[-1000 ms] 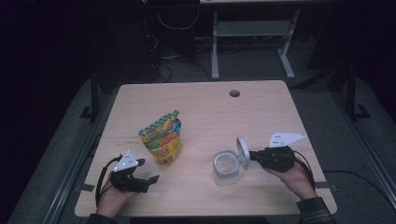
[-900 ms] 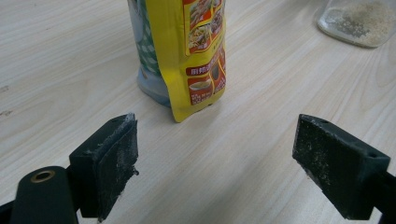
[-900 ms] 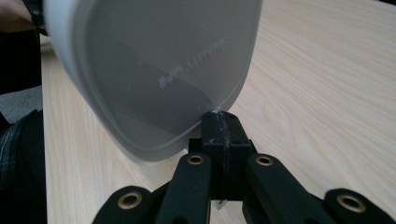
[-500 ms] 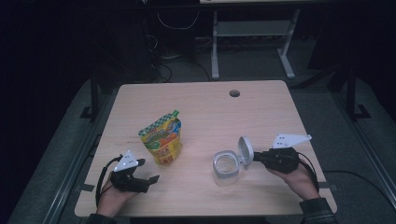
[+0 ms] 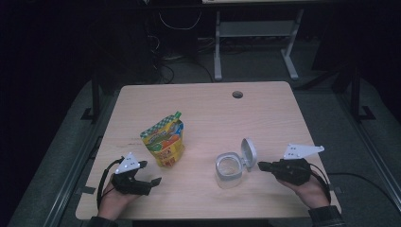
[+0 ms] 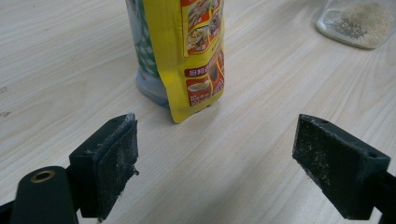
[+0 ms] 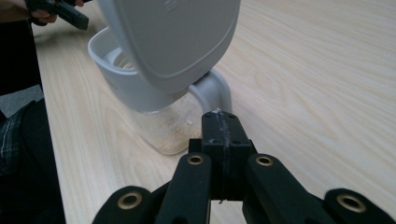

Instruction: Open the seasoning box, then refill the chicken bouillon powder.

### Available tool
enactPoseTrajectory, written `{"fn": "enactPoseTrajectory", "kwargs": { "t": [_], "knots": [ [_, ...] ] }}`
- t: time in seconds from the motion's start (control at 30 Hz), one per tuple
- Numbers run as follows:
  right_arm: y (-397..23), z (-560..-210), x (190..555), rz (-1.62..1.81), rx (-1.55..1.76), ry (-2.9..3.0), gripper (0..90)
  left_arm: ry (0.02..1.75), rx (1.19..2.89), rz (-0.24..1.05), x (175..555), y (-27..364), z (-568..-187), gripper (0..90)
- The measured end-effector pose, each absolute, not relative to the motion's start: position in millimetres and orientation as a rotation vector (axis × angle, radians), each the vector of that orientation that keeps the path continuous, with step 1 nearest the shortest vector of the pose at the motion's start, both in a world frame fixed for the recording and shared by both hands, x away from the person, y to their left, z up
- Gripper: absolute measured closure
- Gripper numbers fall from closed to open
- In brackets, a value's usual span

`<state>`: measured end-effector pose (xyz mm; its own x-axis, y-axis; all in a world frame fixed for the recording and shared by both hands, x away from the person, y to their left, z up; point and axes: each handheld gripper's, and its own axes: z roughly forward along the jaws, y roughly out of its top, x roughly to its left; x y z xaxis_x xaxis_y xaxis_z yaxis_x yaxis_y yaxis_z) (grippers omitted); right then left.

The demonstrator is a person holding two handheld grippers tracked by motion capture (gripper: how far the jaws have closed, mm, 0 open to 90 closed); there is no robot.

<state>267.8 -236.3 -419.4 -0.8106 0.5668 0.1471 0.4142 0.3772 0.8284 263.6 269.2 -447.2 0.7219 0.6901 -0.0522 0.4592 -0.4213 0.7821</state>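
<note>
Right gripper (image 5: 261, 166): jaws pressed together, empty, just right of the open-lidded jar (image 5: 229, 169) at near centre-right, apart from its hinge. Left gripper (image 5: 156, 181): jaws wide apart, empty, near left, just short of the yellow pouch (image 5: 163, 140).

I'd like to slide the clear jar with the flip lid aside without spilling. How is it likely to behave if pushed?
The jar looks like stiff clear plastic, so it should probably slide rather than flex. It holds just a thin layer of grains, so it is likely light and may skid easily on the smooth table. Its lid stands open, so a high push might tip it and spill.
</note>
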Motion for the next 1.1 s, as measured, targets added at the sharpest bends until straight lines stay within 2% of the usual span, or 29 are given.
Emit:
{"fn": "enactPoseTrajectory", "kwargs": {
  "t": [0.47,1.1],
  "knots": [
    [-225,-424,244,1.443,0.851,2.511,90.0,0.872,2.081,0.369,263,272,-444,13.5],
    [-191,-418,240,1.526,0.723,2.576,89.4,0.865,1.991,0.379,262,279,-420,13.4]
  ]
}}
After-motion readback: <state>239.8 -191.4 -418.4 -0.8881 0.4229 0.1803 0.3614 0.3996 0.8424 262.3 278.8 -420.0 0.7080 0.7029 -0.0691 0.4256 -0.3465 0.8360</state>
